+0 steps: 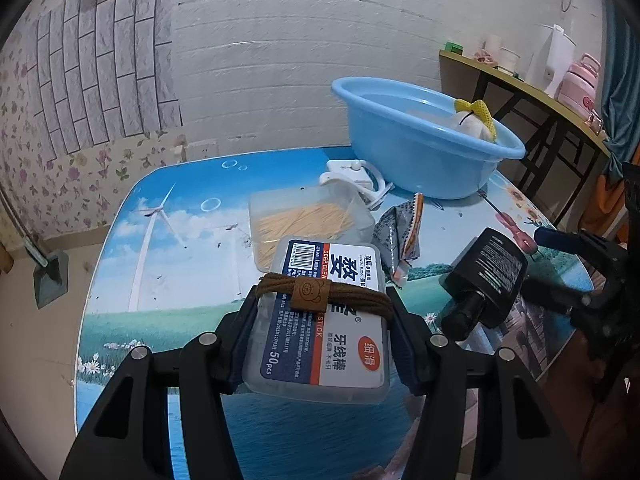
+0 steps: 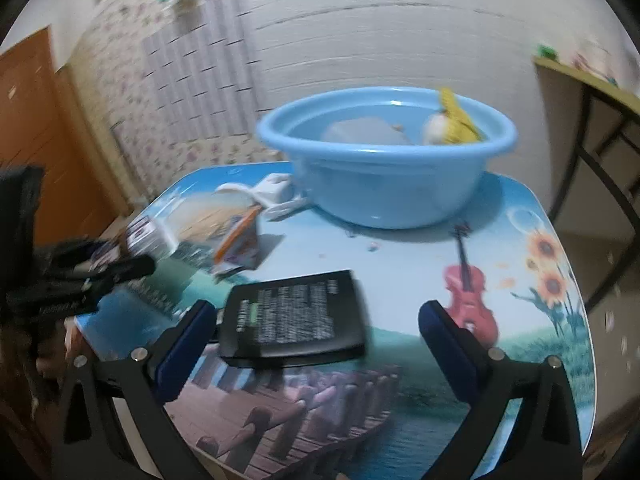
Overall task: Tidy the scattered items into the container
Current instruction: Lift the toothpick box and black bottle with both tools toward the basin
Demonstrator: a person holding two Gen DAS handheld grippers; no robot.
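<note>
Nearest to the left wrist camera, the left hand-held gripper is pinching a clear dental floss box by its two long sides, and a brown cord band is wrapped around the box just where the pads press it. The box is held above the surface, not resting on it. In the right wrist view the right hand-held gripper is spread wide with nothing pressed between its pads; the black bottle lies flat on the surface between the open fingers, closer to the left one. A little farther lie a crumpled snack wrapper, a clear box of toothpicks and a white plastic piece just beside the container. At the far side stands the blue basin, and it already holds a white and yellow object and something pale that I cannot identify. My judgement is that the floss box must now travel over the other items to the basin, and the smooth plastic can slip from the pads if the grip is light, or the cord can slide off. The bottle is off-centre between the right fingers, so a closing may push it sideways instead of catching it. The two hand-held grippers are near each other, and they may collide if both go to the basin together
</note>
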